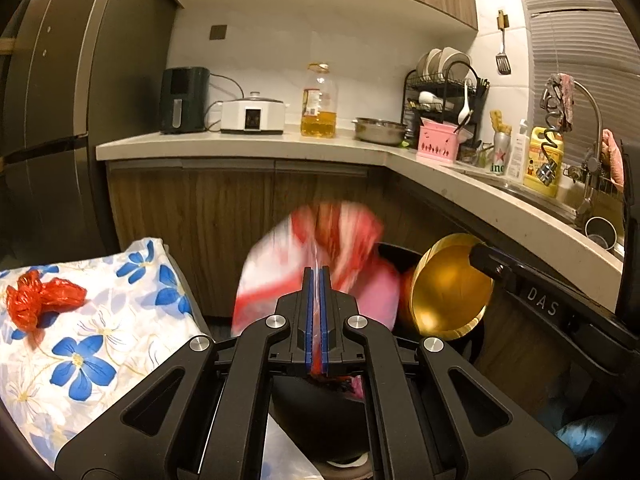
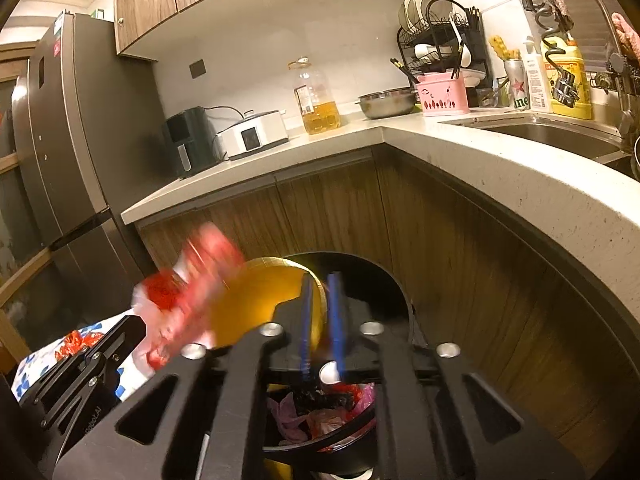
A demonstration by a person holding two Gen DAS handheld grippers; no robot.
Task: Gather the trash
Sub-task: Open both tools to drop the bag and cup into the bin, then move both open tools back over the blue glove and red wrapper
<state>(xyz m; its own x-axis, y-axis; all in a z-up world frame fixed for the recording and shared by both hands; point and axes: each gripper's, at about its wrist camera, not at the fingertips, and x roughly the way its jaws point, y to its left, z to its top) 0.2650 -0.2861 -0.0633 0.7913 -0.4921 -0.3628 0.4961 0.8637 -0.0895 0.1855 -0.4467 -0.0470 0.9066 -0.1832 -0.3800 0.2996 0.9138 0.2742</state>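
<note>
My left hand-held gripper (image 1: 319,280) pinches the red-white wrapper (image 1: 320,248) above the bin (image 2: 320,446); my right hand-held gripper (image 2: 322,286) grips the gold lid (image 2: 260,304). Best to hold the lid wide, centre the wrapper, then release.

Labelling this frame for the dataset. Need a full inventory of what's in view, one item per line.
trash bin: 1, black, floor by the cabinets, bagged trash inside
bin lid: 1, gold, raised, edge in right tool
red-white wrapper: 1, blurred, in left tool beside the lid
red bag: 1, crumpled, on floral cloth
floral cloth: 1, white and blue, lower left
oil bottle: 1, yellow oil, counter
steel bowl: 1, counter
air fryer: 1, dark, counter
white cooker: 1, counter
dish rack: 1, black, corner
pink caddy: 1, counter
fridge: 1, dark, left
left tool: shut on wrapper
right tool: shut on lid edge
</note>
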